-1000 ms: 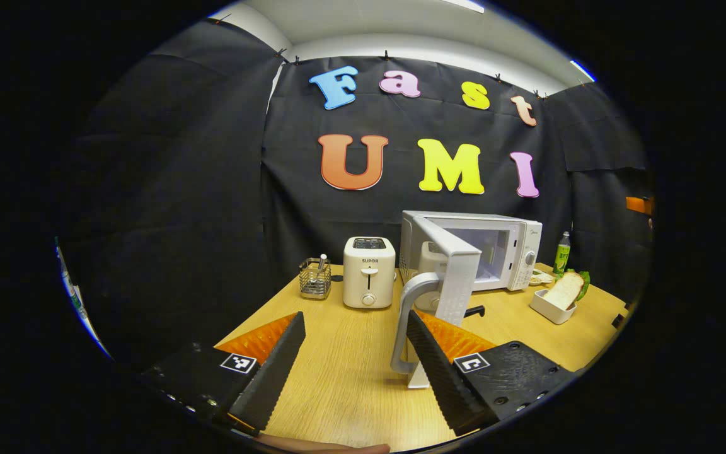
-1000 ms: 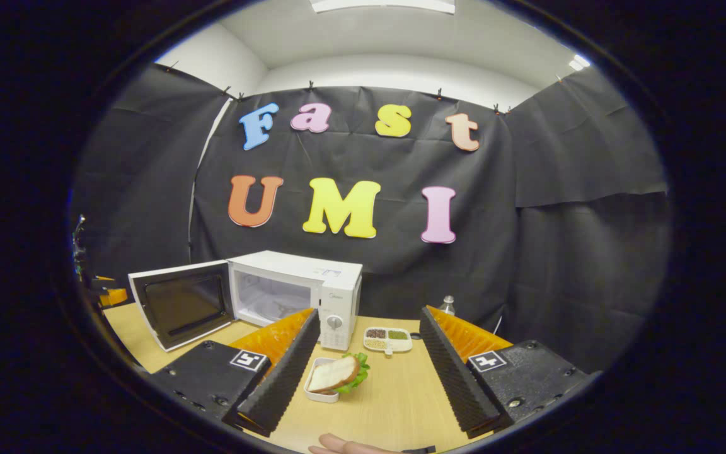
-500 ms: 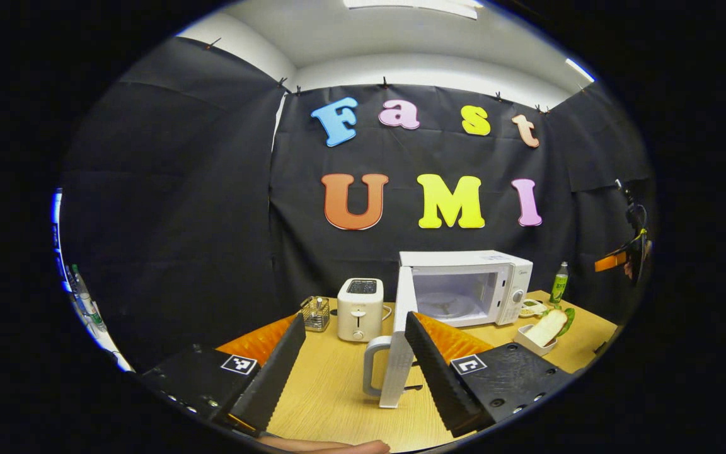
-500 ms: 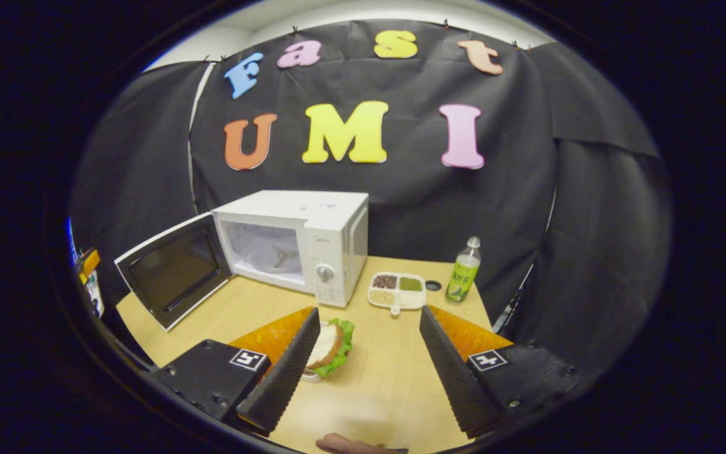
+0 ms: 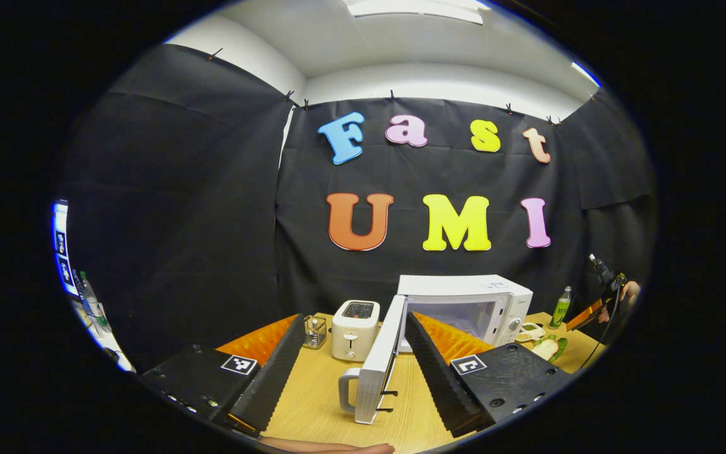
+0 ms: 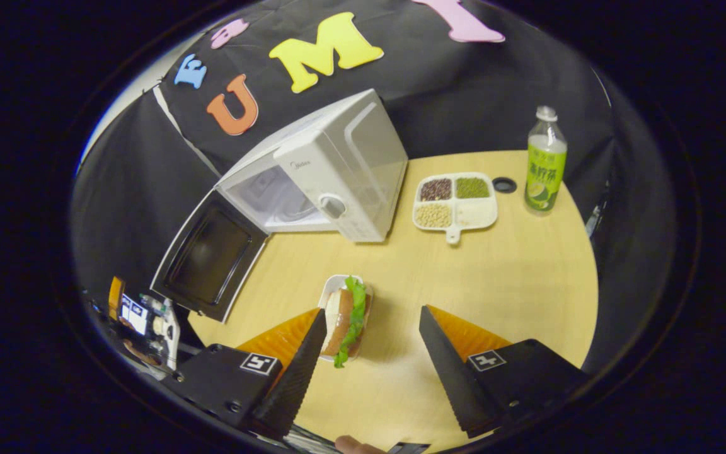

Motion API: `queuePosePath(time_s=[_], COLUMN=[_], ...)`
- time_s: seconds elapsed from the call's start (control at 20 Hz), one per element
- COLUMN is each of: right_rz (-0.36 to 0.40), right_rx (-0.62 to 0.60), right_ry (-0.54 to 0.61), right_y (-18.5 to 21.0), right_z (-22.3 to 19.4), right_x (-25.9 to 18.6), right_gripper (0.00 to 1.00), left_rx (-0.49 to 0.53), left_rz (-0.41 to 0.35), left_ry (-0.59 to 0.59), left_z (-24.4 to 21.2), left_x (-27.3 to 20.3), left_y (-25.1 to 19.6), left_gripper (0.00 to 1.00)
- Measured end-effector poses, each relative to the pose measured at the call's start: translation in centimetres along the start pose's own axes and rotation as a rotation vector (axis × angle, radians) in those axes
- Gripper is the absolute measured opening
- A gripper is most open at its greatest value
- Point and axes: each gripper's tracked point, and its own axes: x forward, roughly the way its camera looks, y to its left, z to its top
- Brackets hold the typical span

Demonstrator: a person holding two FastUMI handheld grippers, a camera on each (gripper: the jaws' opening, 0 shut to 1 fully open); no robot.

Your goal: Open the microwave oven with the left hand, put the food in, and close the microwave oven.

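Since a second ago I have drawn my left gripper [image 5: 353,366] back from the microwave door [image 5: 379,359], which now stands swung wide, and tipped my right gripper [image 6: 369,372] down over the table [image 6: 514,277]. Both are spread wide and hold nothing. The sandwich [image 6: 347,315] sits in its small white tray [image 6: 331,291] in front of the microwave [image 6: 338,170], just beside my right gripper's left finger, off centre. To take it well I should shift left until the tray lies between the fingers, then lower and close on the tray's walls, not the bread. Its long axis runs away from me toward the microwave, lettuce edge facing right.
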Motion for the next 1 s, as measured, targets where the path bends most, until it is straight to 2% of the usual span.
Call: queuePosePath(time_s=[0.1,0.25,0.4,0.45,0.55,0.6,0.65,0.7,0.75,0.85,0.9,1.0], right_rz=[0.071,0.113,0.187,0.223,0.228,0.222,0.209,0.191,0.173,0.149,0.135,0.087], right_rx=[0.029,0.041,0.103,0.121,0.149,0.141,0.116,0.092,0.065,0.008,-0.028,-0.131], right_ry=[0.058,0.129,0.196,0.226,0.226,0.212,0.199,0.177,0.156,0.110,0.083,0.023], right_y=[0.3,0.1,1.1,1.7,2.0,2.4,2.7,3.1,3.5,5.1,5.9,7.5], right_z=[-0.3,-0.9,-1.7,-2.4,-2.2,-2.2,-2.2,-2.1,-1.8,-1.6,-1.5,-1.3], right_x=[1.4,3.1,4.9,5.3,5.2,5.2,4.7,4.2,3.5,1.9,1.0,-0.6], right_gripper=[0.82,0.77,0.71,0.75,0.36,0.37,0.28,0.36,0.27,0.27,0.36,0.35], left_rx=[-0.001,0.000,-0.023,-0.013,0.005,0.005,0.005,0.008,0.012,0.021,0.024,0.024], left_rz=[-0.010,-0.015,-0.066,-0.055,-0.040,-0.041,-0.044,-0.049,-0.051,-0.062,-0.072,-0.090], left_ry=[-0.018,-0.009,0.022,0.024,0.030,0.033,0.039,0.043,0.036,0.018,0.014,0.013], left_z=[1.1,1.3,0.6,0.5,0.2,0.1,0.0,-0.2,-0.1,0.2,0.2,-0.2], left_x=[0.2,0.7,0.8,0.9,1.2,1.1,1.1,1.1,1.0,1.1,1.1,1.1], left_y=[-1.1,-2.3,-4.5,-4.4,-3.9,-4.1,-4.3,-4.3,-4.2,-4.2,-4.3,-4.5], left_gripper=[0.95,0.95,0.95,0.95,0.95,0.95,0.95,0.95,0.95,0.95,0.95,0.95])
